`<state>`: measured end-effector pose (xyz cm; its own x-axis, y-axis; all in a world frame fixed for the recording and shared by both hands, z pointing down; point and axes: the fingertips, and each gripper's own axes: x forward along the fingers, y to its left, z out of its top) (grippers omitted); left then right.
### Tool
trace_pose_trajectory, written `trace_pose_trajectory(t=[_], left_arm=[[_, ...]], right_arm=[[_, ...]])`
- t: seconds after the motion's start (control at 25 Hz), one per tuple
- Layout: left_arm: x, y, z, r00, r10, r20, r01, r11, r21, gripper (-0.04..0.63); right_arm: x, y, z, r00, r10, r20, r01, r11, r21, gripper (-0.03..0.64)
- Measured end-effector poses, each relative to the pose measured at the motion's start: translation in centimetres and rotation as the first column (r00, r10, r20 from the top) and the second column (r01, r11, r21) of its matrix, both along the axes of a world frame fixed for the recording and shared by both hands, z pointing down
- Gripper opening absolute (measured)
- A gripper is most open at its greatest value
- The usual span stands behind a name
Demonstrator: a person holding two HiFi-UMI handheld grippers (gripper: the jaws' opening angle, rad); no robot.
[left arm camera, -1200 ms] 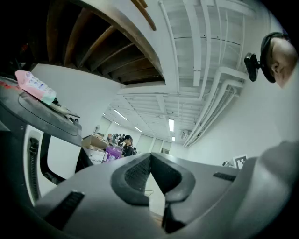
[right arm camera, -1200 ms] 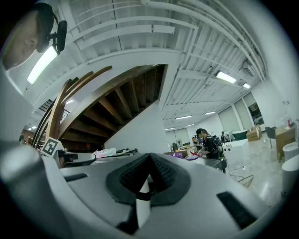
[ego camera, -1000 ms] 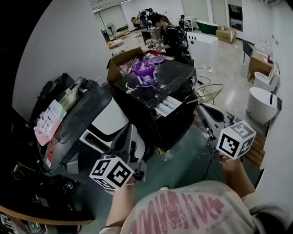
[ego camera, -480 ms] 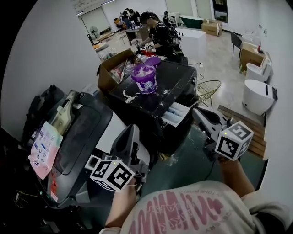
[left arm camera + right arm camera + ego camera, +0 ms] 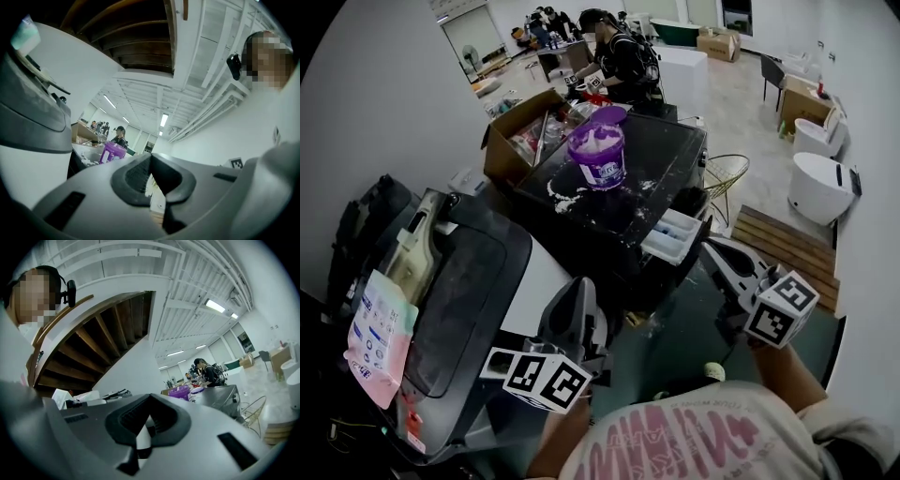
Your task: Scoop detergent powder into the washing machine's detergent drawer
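A purple detergent tub (image 5: 598, 155), open and full of white powder, stands on the black washing machine (image 5: 661, 155). The machine's white detergent drawer (image 5: 673, 234) is pulled out at its front. My left gripper (image 5: 579, 285) is low at the left, well short of the machine, shut and empty. My right gripper (image 5: 711, 247) is just right of and below the drawer, apart from it, also shut with nothing in it. The tub (image 5: 112, 152) shows far off beyond my left gripper (image 5: 150, 157). Beyond my right gripper (image 5: 149, 397) the tub (image 5: 179, 392) is small and distant.
White powder (image 5: 567, 192) is spilled on the machine's top. An open cardboard box (image 5: 517, 131) stands behind it. A grey and black appliance (image 5: 459, 281) fills the left. A wire basket (image 5: 727, 178), a wooden pallet (image 5: 787, 246) and a white unit (image 5: 820, 187) are at the right. A person (image 5: 619, 56) works at the back.
Both grippers have sunk and moved along with the person toward the washing machine, which shows nearer and more from above. Tub and drawer have not moved. Both jaws stay shut.
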<state>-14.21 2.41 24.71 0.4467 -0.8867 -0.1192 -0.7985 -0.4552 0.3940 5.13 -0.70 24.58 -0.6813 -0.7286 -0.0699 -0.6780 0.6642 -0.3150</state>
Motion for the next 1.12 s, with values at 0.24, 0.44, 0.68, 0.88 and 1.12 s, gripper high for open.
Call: trace_pose_trajectory(t=[0.24, 0.44, 0.68, 0.88, 1.12], left_arm=[[-1.4, -1.1, 2.2, 0.996, -0.069, 0.056, 0.072, 0.996, -0.048, 0.002], [-1.9, -2.6, 2.0, 0.995, -0.093, 0.028, 0.094, 0.995, -0.02, 0.002], [-1.9, -7.7, 2.4, 0.985, -0.172, 0.022, 0.173, 0.982, -0.068, 0.002], [-0.8, -12.0, 1.6, 0.973, -0.231, 0.014, 0.231, 0.97, -0.077, 0.002], [0.4, -15.2, 0.0, 0.952, -0.305, 0.018, 0.306, 0.952, -0.027, 0.002]], right_arm=[[-1.8, -2.8, 1.5, 0.999, -0.016, -0.049, 0.014, 0.999, -0.029, -0.003], [-4.0, -6.8, 3.8, 0.989, -0.089, -0.115, 0.079, 0.993, -0.082, -0.002], [-4.5, -13.4, 5.4, 0.984, -0.156, -0.091, 0.141, 0.978, -0.156, -0.002], [-4.2, -18.3, 3.7, 0.972, -0.226, -0.067, 0.216, 0.967, -0.134, -0.002], [-3.3, -22.1, 1.9, 0.952, -0.298, -0.065, 0.293, 0.954, -0.069, -0.002]])
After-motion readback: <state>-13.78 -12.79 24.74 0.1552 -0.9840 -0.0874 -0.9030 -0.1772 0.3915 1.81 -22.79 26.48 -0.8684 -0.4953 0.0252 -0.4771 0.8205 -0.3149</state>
